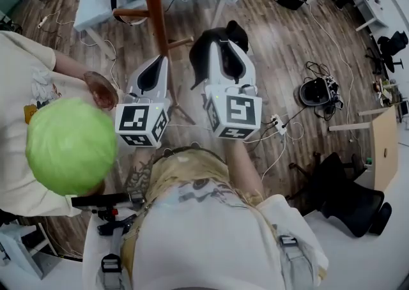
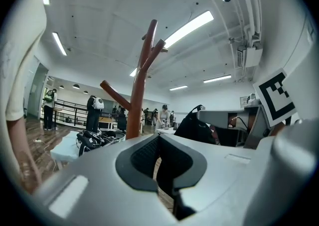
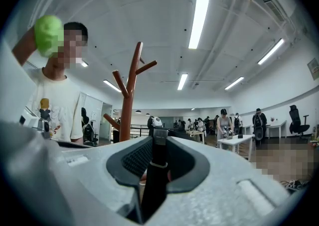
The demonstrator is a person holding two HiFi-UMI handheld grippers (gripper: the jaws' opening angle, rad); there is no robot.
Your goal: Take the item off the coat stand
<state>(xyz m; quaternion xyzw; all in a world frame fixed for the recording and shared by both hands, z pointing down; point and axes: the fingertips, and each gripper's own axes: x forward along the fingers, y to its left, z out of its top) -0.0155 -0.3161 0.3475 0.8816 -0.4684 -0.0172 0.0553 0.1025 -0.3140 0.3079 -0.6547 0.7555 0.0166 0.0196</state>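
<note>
Removal judged nearly done: black bag (image 1: 203, 55) held just right of coat stand (image 1: 155, 7), strap (image 3: 154, 170) clamped in right tongs (image 3: 158, 140). Left tongs (image 2: 158, 150) slightly apart, empty. Next: bag to be drawn clear.

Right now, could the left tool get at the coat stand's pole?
Probably yes: the left tool is empty and points roughly at the pole, close ahead with nothing between. The right tool, gripping a black strap, is beside it.
</note>
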